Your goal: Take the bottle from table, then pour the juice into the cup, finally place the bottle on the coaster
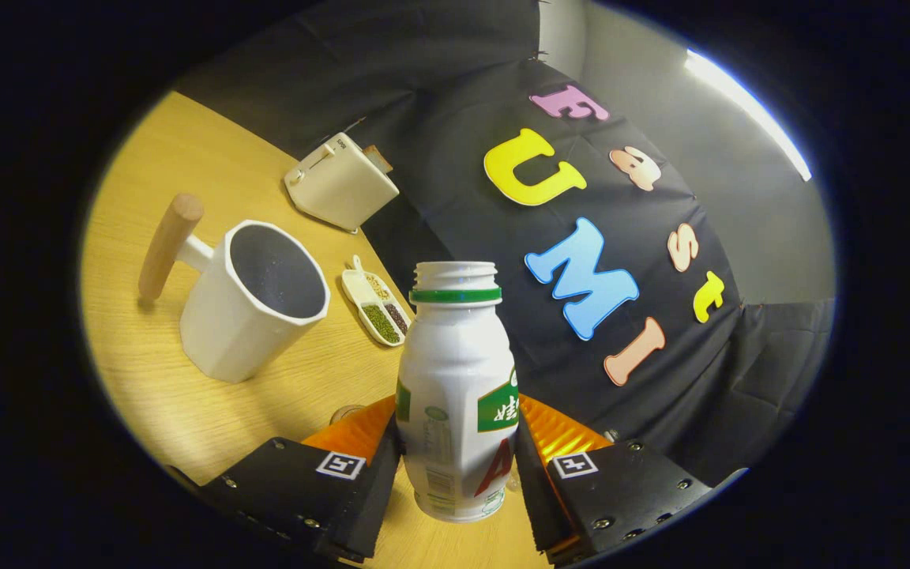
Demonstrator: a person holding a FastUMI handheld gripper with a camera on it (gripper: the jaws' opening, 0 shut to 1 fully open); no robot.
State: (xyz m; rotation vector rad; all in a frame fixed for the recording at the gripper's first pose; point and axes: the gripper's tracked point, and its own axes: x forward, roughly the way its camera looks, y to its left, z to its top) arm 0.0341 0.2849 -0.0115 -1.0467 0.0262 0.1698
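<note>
gripping the uncapped bottle [456, 387] between both fingers, the hand-held gripper [457, 462] has it tilted, seemingly lifted, beside the cup [253, 304]; pouring and the coaster placement remain.

The bottle [457, 395] sits between the gripper [459, 466] fingers; beyond it to the left a cup [253, 304], then a divided dish [377, 307], and farthest what looks like a toaster [340, 183].
</note>
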